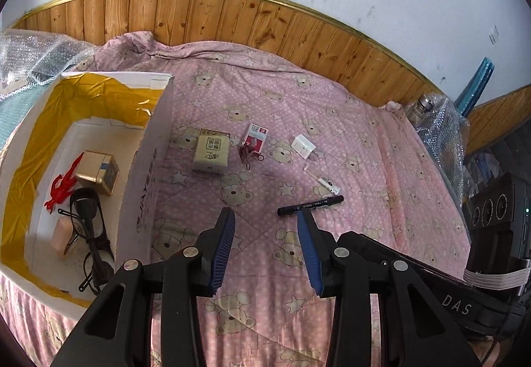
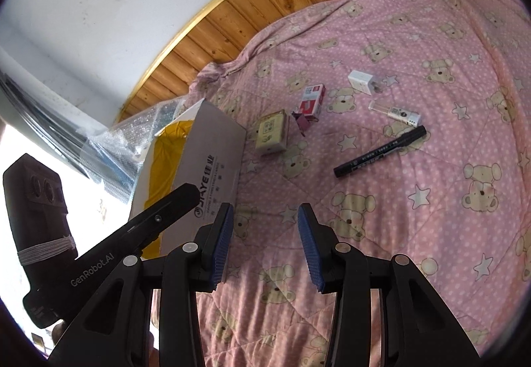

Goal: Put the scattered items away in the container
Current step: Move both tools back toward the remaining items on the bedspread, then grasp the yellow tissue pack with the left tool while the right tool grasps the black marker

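The left gripper [image 1: 266, 217] hung above a bed covered by a pink quilt [image 1: 348, 121] printed with bears and stars, its fingers [image 1: 224, 247] spread wide and holding nothing. The right gripper [image 2: 265, 214] hung over the same quilt [image 2: 415, 45], its fingers [image 2: 221, 242] also wide apart and empty. At the left edge of the bed stood a white cardboard box [image 1: 146, 174] lined with yellow tape, open at the top; inside lay a gold tin [image 1: 98, 172], a red plastic piece [image 1: 63, 184], a pair of glasses [image 1: 88, 234] and a pale pink item [image 1: 63, 236]. 5 things remained loose on the quilt: a beige packet [image 1: 212, 151] just beside the box wall, a red and white small box [image 1: 255, 137] with its flap open next to it, a white plug [image 1: 302, 145] farther right, a clear tube [image 1: 327, 183] below that, and a black marker [image 1: 310, 205] lying nearest the left gripper's right finger. Bubble wrap [image 1: 30, 58] lay behind the box.
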A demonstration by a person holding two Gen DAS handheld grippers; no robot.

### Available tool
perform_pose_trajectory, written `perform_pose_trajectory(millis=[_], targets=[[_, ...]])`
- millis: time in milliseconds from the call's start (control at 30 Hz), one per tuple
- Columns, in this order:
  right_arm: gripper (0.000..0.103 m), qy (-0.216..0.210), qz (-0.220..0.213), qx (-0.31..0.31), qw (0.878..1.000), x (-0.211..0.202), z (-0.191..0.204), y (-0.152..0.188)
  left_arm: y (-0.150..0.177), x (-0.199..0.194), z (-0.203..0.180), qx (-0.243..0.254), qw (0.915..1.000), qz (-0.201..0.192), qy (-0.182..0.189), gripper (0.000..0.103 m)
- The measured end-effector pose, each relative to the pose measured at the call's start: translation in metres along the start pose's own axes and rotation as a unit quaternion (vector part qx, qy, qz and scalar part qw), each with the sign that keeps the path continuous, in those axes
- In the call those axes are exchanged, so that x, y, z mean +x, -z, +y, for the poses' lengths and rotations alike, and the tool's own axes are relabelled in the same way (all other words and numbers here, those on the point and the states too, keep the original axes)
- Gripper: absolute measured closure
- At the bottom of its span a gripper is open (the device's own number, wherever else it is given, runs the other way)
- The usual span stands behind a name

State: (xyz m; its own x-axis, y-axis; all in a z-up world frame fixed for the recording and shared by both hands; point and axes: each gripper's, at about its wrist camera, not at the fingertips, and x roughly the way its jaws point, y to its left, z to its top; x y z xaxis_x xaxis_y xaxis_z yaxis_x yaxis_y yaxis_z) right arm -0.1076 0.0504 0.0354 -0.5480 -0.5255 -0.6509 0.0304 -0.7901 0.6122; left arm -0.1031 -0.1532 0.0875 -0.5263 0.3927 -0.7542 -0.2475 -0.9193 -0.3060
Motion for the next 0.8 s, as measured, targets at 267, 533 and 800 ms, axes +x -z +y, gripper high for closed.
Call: perform_pose_trajectory(millis=[267, 533, 800], targets=[[0.059, 0.009, 0.016, 0.035, 0.999, 0.021, -0.040, -0.012, -0.010, 0.048, -0.002, 0.002, 0.9994, 0.031, -0.016, 0.062], [0.059, 0.021, 0.043, 0.075, 0.996, 0.055, -0.083, -0.021, -0.023, 0.103, 0.014, -0.015, 0.9969, 0.067, -0.038, 0.062], [0.059, 0.039, 0.061, 0.114, 0.991, 0.085, -0.124, -0.037, -0.042, 0.161, 0.035, -0.031, 0.9927, 0.086, -0.078, 0.051]])
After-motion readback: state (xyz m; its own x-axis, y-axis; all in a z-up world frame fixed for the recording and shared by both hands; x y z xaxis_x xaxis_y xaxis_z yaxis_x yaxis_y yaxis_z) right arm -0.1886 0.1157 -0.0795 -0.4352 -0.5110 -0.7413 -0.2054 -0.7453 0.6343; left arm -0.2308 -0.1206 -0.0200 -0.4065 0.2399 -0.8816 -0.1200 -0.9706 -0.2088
